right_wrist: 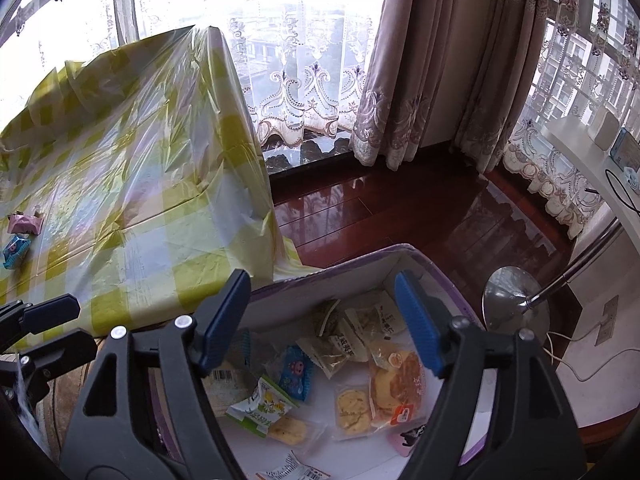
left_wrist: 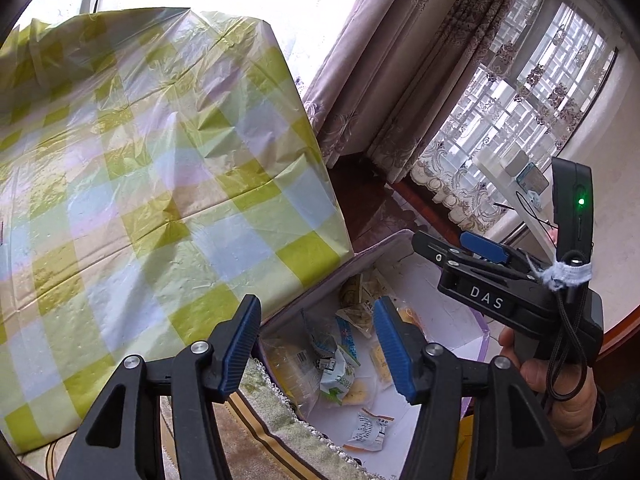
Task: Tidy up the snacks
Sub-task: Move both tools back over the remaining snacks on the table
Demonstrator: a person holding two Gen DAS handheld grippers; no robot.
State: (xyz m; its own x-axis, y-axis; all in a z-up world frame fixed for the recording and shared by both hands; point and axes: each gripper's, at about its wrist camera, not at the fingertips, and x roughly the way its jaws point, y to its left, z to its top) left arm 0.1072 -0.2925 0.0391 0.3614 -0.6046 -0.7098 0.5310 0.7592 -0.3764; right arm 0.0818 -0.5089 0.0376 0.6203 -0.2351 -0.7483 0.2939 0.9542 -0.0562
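i see bright windows (right_wrist: pixel 280 20) behind lace and mauve curtains (right_wrist: pixel 420 60), glossy red wood floor (right_wrist: pixel 380 208), checked tablecloth (right_wrist: pixel 140 160) beside me

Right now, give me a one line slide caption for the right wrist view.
Open right gripper poised above a purple-rimmed box of wrapped snacks, beside a checked tablecloth.

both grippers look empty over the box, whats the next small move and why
Probably swing the left gripper back to the checked table for the pink snack or the blue snack. Both grippers hang open and empty over the snack box, and those two packets are the only ones left out.
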